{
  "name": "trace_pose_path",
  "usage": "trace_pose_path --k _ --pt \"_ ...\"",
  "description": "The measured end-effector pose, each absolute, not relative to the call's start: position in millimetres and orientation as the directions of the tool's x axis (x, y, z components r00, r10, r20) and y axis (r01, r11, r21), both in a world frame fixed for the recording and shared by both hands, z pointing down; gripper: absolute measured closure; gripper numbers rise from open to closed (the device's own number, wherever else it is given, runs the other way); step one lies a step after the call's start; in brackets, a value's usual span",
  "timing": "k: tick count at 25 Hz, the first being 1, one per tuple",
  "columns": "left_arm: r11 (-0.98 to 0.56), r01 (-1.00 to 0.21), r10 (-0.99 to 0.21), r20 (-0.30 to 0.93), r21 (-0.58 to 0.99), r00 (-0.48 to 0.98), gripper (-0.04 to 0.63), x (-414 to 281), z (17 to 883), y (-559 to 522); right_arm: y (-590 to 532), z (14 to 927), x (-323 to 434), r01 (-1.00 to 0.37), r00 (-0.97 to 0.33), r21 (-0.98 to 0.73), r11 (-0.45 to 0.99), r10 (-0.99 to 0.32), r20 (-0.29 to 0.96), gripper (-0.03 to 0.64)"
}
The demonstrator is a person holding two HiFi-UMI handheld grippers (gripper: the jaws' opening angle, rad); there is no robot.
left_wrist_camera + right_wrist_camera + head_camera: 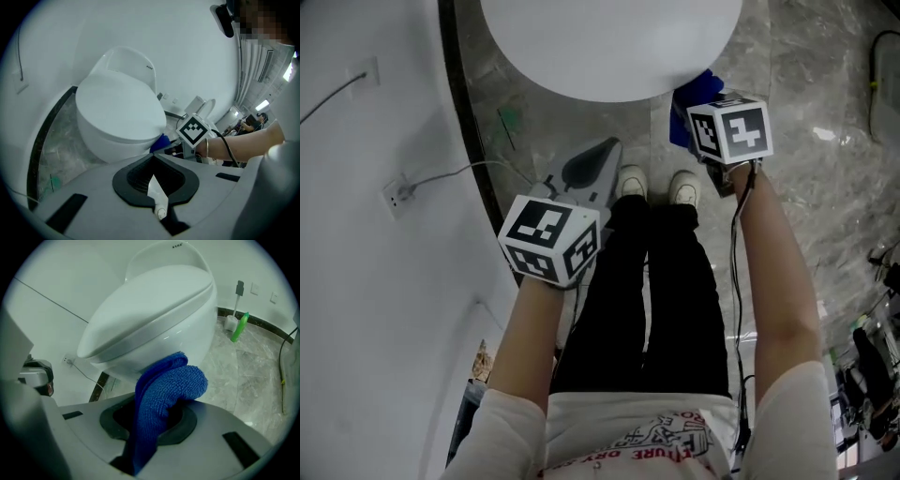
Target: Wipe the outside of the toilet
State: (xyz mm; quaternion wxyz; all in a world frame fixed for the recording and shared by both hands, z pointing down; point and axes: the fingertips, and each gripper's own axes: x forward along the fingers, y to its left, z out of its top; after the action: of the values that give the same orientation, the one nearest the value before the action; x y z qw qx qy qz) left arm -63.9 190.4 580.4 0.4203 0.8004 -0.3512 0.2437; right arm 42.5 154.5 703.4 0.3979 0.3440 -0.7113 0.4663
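Note:
The white toilet (150, 319) has its lid down; in the head view its lid (609, 47) fills the top. My right gripper (159, 401) is shut on a folded blue cloth (166, 390), whose bulging end touches the front of the bowl just under the lid's rim. In the head view the blue cloth (696, 92) shows at the bowl's right edge, beyond the right gripper (705, 112). My left gripper (602, 155) hangs low near the person's feet, jaws closed with nothing between them. From the left gripper (153, 154) view, the toilet (117, 117) stands ahead, apart.
A toilet brush (233, 319) and a green bottle (238, 326) stand by the wall right of the toilet. A cable (281, 376) lies on the marble floor. A wall socket (397, 195) with a lead sits at the left. The person's shoes (656, 186) face the bowl.

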Motion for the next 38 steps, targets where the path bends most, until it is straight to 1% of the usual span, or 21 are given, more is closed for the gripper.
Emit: trace_pose_path --k 4,7,11,15,22,27,31,34,38 --pt "-0.331 -0.801 -0.386 0.702 0.499 0.598 0.588 -100 587 206 170 702 13 -0.847 -0.463 -0.41 0.338 -0.09 0.882 0.545" --pt "-0.277 -0.823 -0.413 0.712 0.496 0.568 0.588 -122 588 217 183 702 -17 -0.82 -0.481 -0.424 0.383 -0.06 0.875 0.545" --pt "-0.252 -0.839 -0.431 0.72 0.483 0.544 0.588 -145 588 225 193 700 -56 -0.782 -0.516 -0.46 0.42 -0.024 0.856 0.545" --pt "-0.215 -0.854 -0.451 0.728 0.473 0.516 0.588 -168 589 231 196 697 -86 -0.766 -0.532 -0.472 0.436 -0.019 0.846 0.545" --pt "-0.165 -0.872 -0.474 0.738 0.461 0.48 0.588 -187 588 244 197 675 -120 -0.708 -0.591 -0.51 0.488 -0.016 0.806 0.545" --pt "-0.155 -0.876 -0.482 0.739 0.456 0.47 0.588 -189 567 251 204 624 -136 -0.634 -0.672 -0.56 0.533 -0.023 0.74 0.545" --pt "-0.193 -0.877 -0.505 0.721 0.441 0.474 0.588 -180 520 239 200 563 -121 -0.637 -0.692 -0.552 0.538 -0.082 0.718 0.545" --pt "-0.218 -0.879 -0.546 0.694 0.423 0.469 0.588 -173 467 219 193 510 -100 -0.679 -0.682 -0.524 0.514 -0.178 0.709 0.545" --pt "-0.277 -0.882 -0.602 0.647 0.381 0.468 0.588 -166 383 188 181 437 -74 -0.744 -0.626 -0.419 0.52 -0.325 0.709 0.545"
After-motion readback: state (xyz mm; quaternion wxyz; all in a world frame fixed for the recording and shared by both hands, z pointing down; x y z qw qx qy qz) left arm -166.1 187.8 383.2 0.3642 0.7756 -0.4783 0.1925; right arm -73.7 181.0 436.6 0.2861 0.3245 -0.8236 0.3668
